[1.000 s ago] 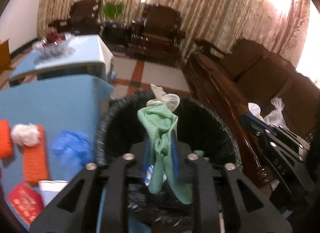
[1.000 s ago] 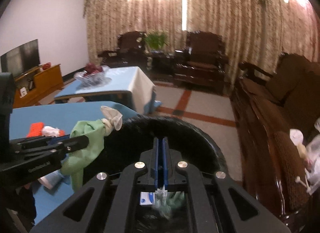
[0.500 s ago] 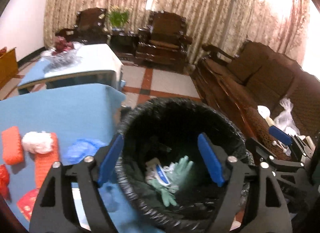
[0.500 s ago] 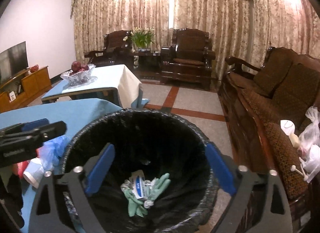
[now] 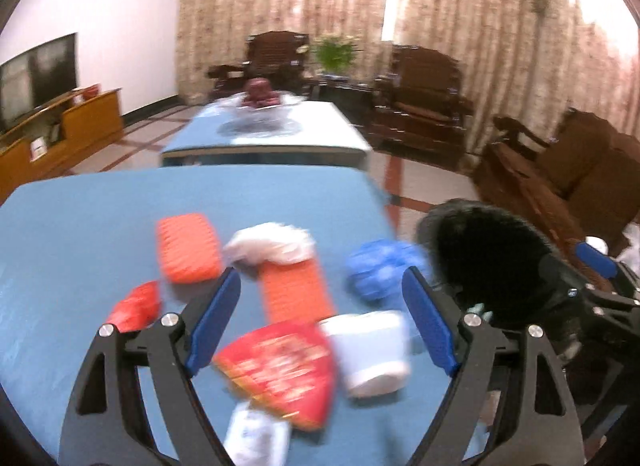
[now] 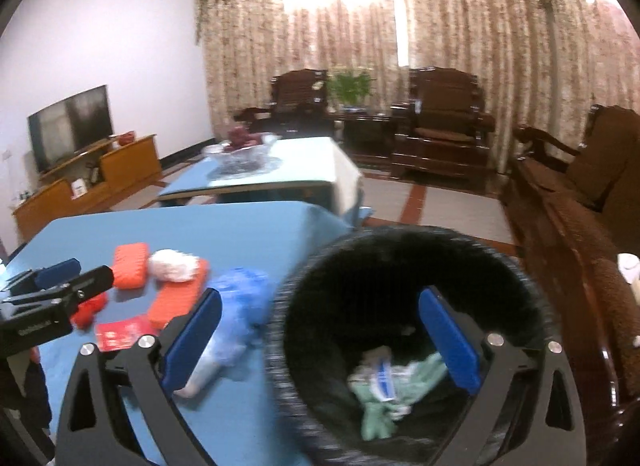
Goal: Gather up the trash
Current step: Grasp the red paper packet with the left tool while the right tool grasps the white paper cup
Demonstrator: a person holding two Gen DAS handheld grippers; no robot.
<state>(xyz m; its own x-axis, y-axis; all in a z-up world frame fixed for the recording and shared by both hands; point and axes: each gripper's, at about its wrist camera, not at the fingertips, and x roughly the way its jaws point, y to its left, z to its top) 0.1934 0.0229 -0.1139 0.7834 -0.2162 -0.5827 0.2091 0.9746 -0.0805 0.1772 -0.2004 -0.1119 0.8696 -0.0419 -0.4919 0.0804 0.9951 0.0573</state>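
Left of the black trash bin [image 6: 408, 346], trash litters the blue table [image 5: 80, 225]: orange sponges [image 5: 188, 248], a red packet [image 5: 280, 370], a white cup [image 5: 372, 350], a blue bag [image 5: 380, 268]. The left gripper [image 5: 320, 318] hangs over it, fingers spread, empty. The right gripper [image 6: 320, 340] gapes above the bin, where green gloves [image 6: 400, 390] lie.

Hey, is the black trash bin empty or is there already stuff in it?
Not empty. The right wrist view shows the trash bin holding a green glove and a small white-and-blue wrapper at the bottom.
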